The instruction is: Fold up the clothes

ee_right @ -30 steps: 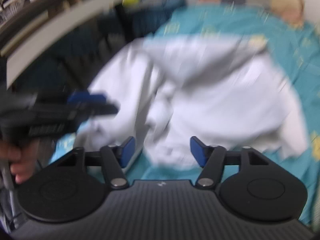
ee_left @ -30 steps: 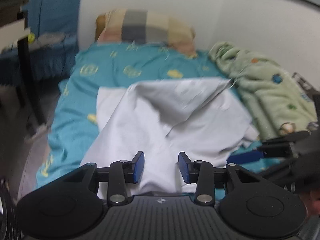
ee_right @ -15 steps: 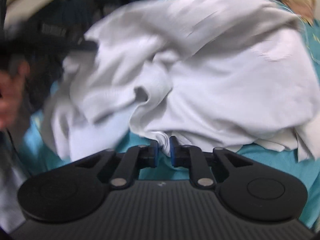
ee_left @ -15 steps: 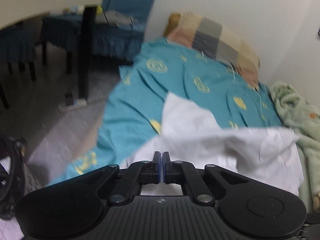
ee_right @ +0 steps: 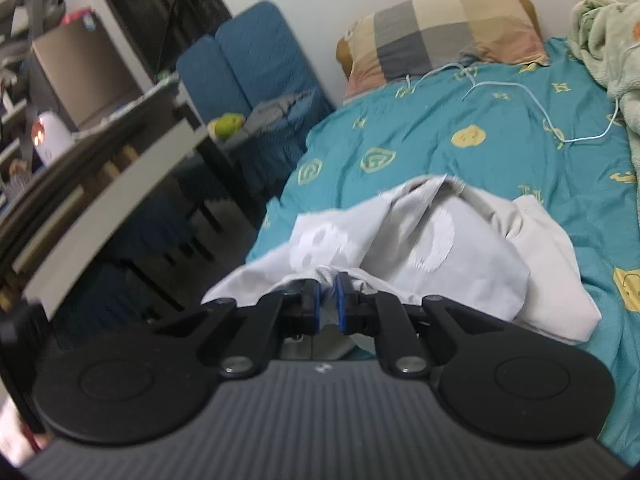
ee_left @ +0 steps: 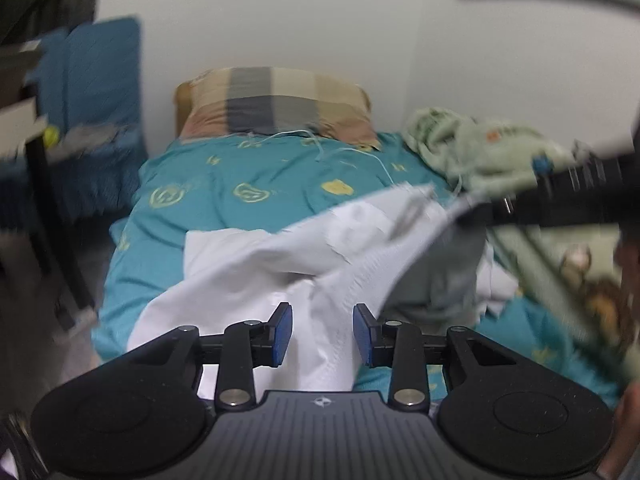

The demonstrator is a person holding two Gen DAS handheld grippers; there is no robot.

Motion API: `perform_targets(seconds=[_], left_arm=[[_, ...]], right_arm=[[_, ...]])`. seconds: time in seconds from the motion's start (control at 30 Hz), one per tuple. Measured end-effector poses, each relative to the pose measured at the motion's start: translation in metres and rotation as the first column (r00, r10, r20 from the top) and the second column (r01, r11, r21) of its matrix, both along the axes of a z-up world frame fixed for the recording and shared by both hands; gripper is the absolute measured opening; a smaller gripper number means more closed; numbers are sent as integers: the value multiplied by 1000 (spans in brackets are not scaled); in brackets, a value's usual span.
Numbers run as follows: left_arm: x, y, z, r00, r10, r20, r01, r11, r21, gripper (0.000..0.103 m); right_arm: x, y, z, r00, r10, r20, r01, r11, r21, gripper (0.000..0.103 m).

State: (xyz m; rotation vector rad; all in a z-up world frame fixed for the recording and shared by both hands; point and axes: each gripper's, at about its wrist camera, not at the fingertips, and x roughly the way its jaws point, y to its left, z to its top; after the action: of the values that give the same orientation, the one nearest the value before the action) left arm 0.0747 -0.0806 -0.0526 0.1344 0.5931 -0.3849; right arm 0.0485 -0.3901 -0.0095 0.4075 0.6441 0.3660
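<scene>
A white garment (ee_left: 280, 256) lies crumpled on the teal bed sheet (ee_left: 260, 168). My left gripper (ee_left: 321, 314) hovers low over its near edge with its jaws opening. A fold of the cloth hangs between the blue pads (ee_left: 282, 332), which do not press on it. My right gripper (ee_right: 328, 300) is shut on a bunched edge of the white garment (ee_right: 400, 248) and holds it up off the bed. In the left wrist view the right gripper (ee_left: 540, 168) shows as a dark blurred bar at the right, with the cloth stretched up toward it.
A checked pillow (ee_left: 276, 108) lies at the head of the bed, with a green blanket (ee_left: 492, 152) along the right wall. A thin white cable (ee_right: 532, 96) crosses the sheet. A blue chair (ee_right: 248, 68) and a pale-edged table (ee_right: 112, 200) stand left of the bed.
My left gripper closed and has parted again, swinging back to face the bed. My right gripper shut on the garment's edge and lifted it.
</scene>
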Motion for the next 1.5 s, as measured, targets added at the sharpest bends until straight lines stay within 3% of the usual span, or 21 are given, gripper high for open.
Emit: perform_targets(seconds=[0.13, 0.27, 0.3, 0.57, 0.7, 0.83, 0.93, 1.07, 1.27, 1.5], left_arm=[[-7, -35, -23, 998, -62, 28, 55, 981, 186, 48], [-7, -52, -43, 998, -13, 64, -11, 934, 357, 49], [-7, -53, -46, 998, 5, 62, -28, 928, 371, 49], [-12, -51, -42, 998, 50, 25, -56, 934, 352, 41], [-28, -48, -31, 998, 45, 38, -55, 932, 359, 14], [-33, -35, -9, 989, 96, 112, -123, 956, 264, 12], [-37, -15, 27, 967, 163, 197, -192, 972, 137, 11], [-51, 7, 99, 925, 223, 307, -230, 973, -11, 11], [-81, 30, 229, 856, 265, 444, -204, 962, -182, 11], [-134, 45, 383, 796, 259, 547, -113, 952, -286, 11]], right_arm=[[3, -7, 4, 999, -23, 42, 20, 998, 64, 11], [2, -12, 9, 995, -46, 89, 36, 993, 116, 11], [1, -15, 10, 993, -60, 99, 47, 991, 125, 11], [-4, -37, 14, 977, -162, 136, 136, 974, 181, 11], [-3, -43, 12, 969, -202, 139, 176, 969, 176, 11], [-4, -40, 14, 960, -219, 177, 197, 972, 130, 11], [-10, -41, 21, 943, -238, 234, 218, 970, 110, 10], [-22, -43, 49, 922, -251, 295, 218, 966, 138, 10], [-67, -27, 152, 850, -237, 470, 213, 972, 104, 10], [-139, -14, 276, 733, -208, 648, 229, 972, 53, 10]])
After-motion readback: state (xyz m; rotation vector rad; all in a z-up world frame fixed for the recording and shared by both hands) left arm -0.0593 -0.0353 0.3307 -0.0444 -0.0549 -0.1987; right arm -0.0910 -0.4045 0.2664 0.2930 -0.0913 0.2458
